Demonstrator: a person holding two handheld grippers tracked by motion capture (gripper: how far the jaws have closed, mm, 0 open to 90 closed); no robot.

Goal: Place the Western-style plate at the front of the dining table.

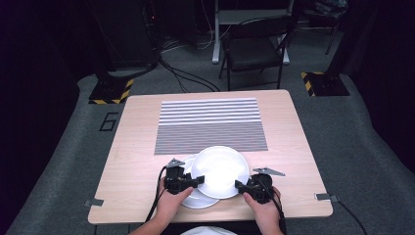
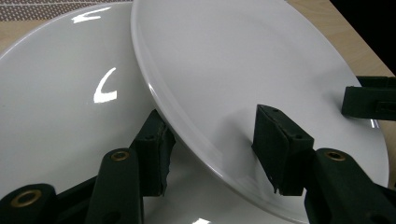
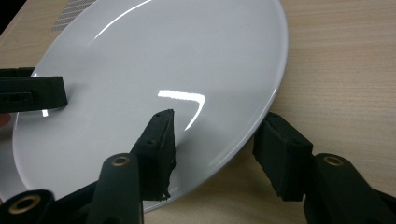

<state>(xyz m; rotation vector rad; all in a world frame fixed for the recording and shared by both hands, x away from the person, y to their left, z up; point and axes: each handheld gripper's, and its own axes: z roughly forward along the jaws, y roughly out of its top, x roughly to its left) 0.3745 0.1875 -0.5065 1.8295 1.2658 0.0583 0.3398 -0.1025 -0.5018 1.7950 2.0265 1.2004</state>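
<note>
Two white plates lie near the table's front edge. The upper plate [image 1: 219, 171] [image 2: 243, 60] [image 3: 163, 60] overlaps the lower plate [image 1: 198, 200] [image 2: 60, 93] and sits tilted over its right part. My left gripper [image 1: 198, 181] [image 2: 217, 149] is shut on the upper plate's left rim, one pad under it and one on its top face. My right gripper [image 1: 238, 185] [image 3: 212, 149] is shut on the opposite rim in the same way. Each gripper view shows the other gripper's jaw at the plate's far side.
A striped grey and white placemat [image 1: 210, 125] lies on the wooden table [image 1: 132, 147] just beyond the plates. A folding chair [image 1: 254, 49] stands on the floor behind the table. Cables trail off the table's front corners.
</note>
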